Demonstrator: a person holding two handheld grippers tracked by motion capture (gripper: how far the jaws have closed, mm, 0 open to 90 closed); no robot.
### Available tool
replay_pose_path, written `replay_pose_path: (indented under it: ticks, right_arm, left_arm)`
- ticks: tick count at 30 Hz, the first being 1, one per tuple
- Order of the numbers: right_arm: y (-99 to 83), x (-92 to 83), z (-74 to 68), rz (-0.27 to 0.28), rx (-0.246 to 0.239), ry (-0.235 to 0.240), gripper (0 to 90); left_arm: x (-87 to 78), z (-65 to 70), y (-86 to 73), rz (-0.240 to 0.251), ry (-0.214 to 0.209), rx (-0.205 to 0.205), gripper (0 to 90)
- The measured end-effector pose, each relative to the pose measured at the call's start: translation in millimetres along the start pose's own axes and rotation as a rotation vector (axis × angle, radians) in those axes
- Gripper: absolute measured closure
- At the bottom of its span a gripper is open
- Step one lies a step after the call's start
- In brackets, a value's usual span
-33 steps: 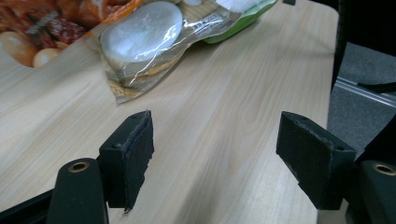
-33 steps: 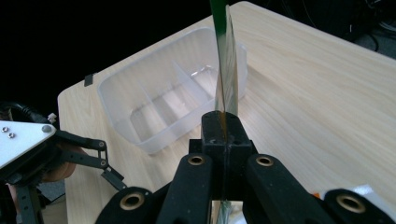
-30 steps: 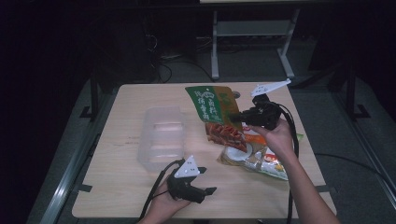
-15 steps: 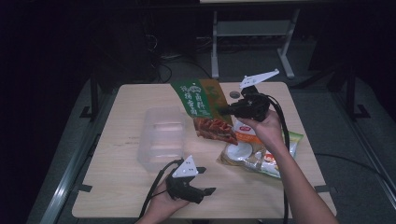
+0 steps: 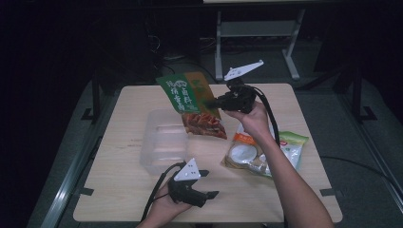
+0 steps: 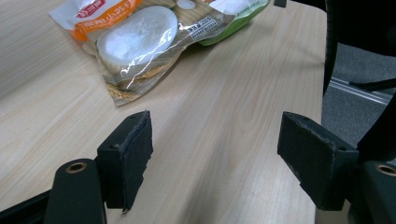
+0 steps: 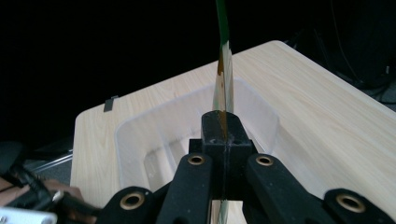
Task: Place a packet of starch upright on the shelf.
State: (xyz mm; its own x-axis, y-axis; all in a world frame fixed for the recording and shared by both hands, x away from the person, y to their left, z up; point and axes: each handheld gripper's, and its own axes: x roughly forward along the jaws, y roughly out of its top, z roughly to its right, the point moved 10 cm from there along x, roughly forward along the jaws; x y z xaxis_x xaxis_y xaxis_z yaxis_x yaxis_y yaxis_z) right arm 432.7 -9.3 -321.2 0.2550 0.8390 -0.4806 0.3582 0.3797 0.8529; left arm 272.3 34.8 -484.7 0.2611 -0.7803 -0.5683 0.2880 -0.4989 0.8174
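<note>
Above the table (image 5: 304, 109), a green snack packet (image 5: 190, 102) hangs clear of the wood, its edge pinched between the pressed-together jaws of the right gripper (image 5: 215, 101). Just below and beyond that claw sits a clear plastic container (image 5: 164, 142). Behind it, nearer the person's forearm, lies a second food packet (image 5: 259, 154). Well apart, the left gripper (image 5: 209, 183) rests low at the near edge, jaws spread over bare wood.

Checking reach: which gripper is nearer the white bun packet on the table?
Left, probably. The left gripper rests open on the table just short of the white bun packet; the right gripper is raised beyond it, clamping the green snack bag.
</note>
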Motion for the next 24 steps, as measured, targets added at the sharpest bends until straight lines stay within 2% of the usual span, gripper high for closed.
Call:
replay_pose_path:
  ticks: [8,9,10,13,18,19,21,24]
  right_arm:
    - [17.9,29.5,3.7,0.0,-0.022,0.009,90.0]
    - [22.3,38.2,4.9,-0.001,-0.021,0.016,90.0]
    - [22.3,38.2,4.9,-0.001,-0.021,0.016,90.0]
    - [27.8,51.8,7.9,-0.008,-0.033,0.015,90.0]
    - [33.7,76.6,9.9,-0.009,-0.029,0.031,90.0]
    - [34.1,86.6,10.0,-0.02,-0.032,0.037,90.0]
    - [34.0,92.3,11.9,-0.022,-0.046,0.036,90.0]
    - [31.7,105.8,13.4,-0.032,-0.035,0.051,90.0]
  left_arm:
    - [2.3,1.0,0.3,0.0,-0.01,0.01,25.8]
    - [2.4,1.2,0.2,0.001,-0.011,0.009,25.8]
    - [2.0,0.0,-0.3,-0.007,-0.01,0.024,25.8]
    - [0.9,0.2,-0.4,-0.009,-0.008,0.035,25.8]
    - [-2.9,-1.5,-0.9,-0.004,-0.006,0.02,25.8]
    - [-4.1,-2.0,-0.1,0.004,-0.002,0.01,25.8]
    - [-4.4,-2.0,-0.1,0.006,-0.002,0.006,25.8]
    - [-5.2,-2.8,-0.1,0.008,0.0,0.012,25.9]
